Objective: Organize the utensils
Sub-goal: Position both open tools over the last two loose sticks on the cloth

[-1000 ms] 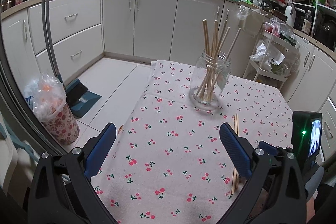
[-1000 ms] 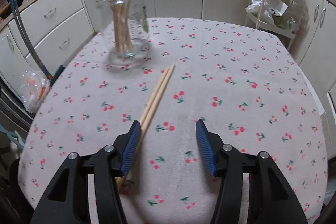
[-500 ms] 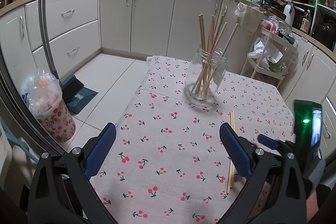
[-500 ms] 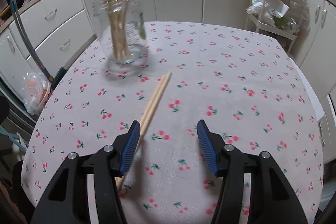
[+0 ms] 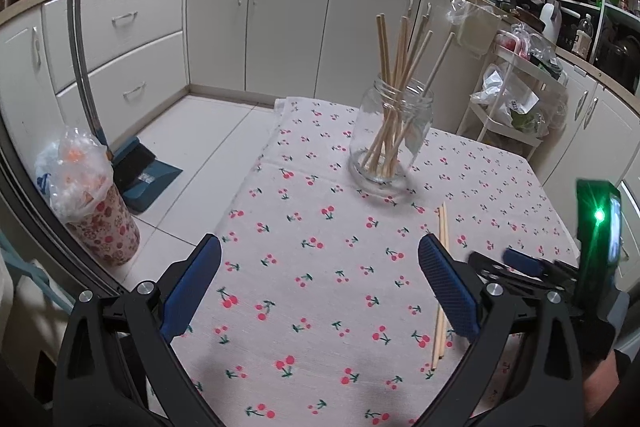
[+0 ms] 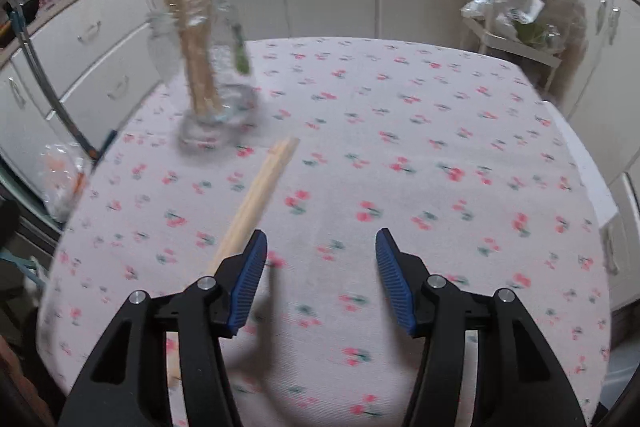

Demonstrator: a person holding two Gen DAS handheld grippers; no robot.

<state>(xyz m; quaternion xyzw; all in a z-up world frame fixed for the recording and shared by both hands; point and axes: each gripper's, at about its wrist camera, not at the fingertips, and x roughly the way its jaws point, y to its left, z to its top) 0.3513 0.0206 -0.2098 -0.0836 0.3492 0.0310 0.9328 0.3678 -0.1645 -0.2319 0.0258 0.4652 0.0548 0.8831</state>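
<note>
A glass jar (image 5: pixel 390 135) with several wooden chopsticks upright in it stands on the cherry-print tablecloth (image 5: pixel 320 267); it shows blurred in the right wrist view (image 6: pixel 204 75). A loose pair of chopsticks (image 5: pixel 440 279) lies flat on the cloth in front of the jar, also in the right wrist view (image 6: pixel 256 199). My left gripper (image 5: pixel 320 287) is open and empty above the cloth, the pair by its right finger. My right gripper (image 6: pixel 320 271) is open and empty, its left finger over the near end of the pair.
The table's left edge drops to a tiled floor with a bagged floral bin (image 5: pixel 92 211) and a dustpan (image 5: pixel 140 171). Kitchen cabinets (image 5: pixel 280 27) run behind. A wire rack with bags (image 5: pixel 516 99) stands at the far right.
Both grippers have drawn back and risen from the table, so the jar looks smaller and farther. The right view is now motion-blurred. The chopsticks and jar have not moved.
</note>
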